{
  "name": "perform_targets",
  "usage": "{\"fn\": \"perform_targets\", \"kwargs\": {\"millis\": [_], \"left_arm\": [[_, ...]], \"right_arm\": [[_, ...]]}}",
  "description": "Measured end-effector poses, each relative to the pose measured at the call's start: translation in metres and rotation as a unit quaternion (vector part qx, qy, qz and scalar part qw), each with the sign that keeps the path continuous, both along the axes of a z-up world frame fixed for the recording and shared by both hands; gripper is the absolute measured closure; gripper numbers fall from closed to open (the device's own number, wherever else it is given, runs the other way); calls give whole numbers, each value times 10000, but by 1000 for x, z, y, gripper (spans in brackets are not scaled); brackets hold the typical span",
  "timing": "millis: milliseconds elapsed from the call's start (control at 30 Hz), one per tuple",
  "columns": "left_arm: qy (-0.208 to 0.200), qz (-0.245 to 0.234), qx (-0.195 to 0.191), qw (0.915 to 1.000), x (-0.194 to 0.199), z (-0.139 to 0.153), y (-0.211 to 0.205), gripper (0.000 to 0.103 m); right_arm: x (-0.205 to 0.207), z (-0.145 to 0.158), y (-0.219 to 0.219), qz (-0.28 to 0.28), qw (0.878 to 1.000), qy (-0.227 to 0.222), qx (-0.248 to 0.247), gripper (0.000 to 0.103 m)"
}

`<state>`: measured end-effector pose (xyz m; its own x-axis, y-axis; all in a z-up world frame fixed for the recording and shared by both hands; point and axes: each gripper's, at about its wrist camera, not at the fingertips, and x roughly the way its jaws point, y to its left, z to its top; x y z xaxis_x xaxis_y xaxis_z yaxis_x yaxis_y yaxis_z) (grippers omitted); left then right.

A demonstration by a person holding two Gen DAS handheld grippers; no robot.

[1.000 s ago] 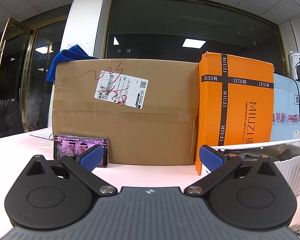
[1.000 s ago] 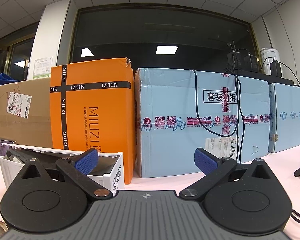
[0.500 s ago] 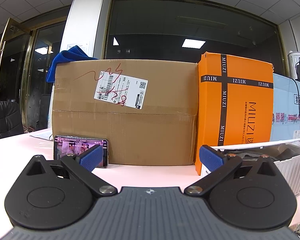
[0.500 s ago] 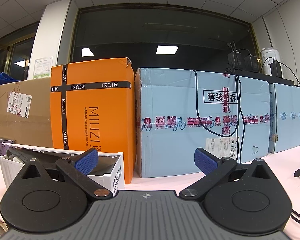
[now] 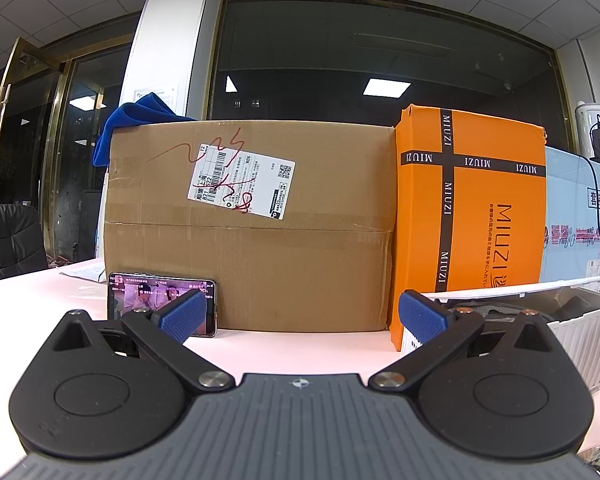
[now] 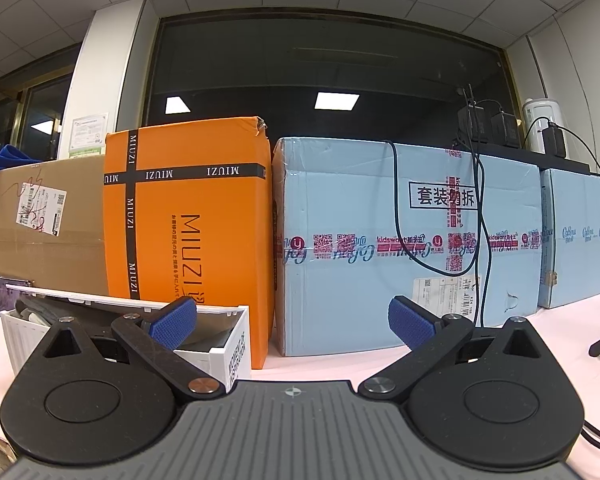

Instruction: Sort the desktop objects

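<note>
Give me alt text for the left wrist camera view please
The open left gripper, holding nothing, rests low over a pale tabletop, facing a brown cardboard box with a lit phone propped against it. An orange MIUZI box stands right of it, behind a white bin.

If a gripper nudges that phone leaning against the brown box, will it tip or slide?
The phone stands on its long edge against the cardboard box, so a nudge would probably topple it. Its glossy case may slip on the smooth table.
</note>
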<state>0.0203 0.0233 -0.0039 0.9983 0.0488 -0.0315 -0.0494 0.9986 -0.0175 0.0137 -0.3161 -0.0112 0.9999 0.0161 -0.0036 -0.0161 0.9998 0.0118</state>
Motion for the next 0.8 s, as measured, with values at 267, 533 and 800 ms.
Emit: {"fn": "perform_targets", "kwargs": {"millis": [267,533,800], "left_arm": [[-8,0,11,10000,0,0,-1,0],[-12,-3,22,10000,-1,0,0,0],[-21,-5,30,10000,-1,0,-1,0]], "right_arm": [[0,0,0,18,10000,-3,-7,0],[0,0,0,43,10000,-7,-15,0],[-1,0,0,56,10000,-15,-25,0]]}}
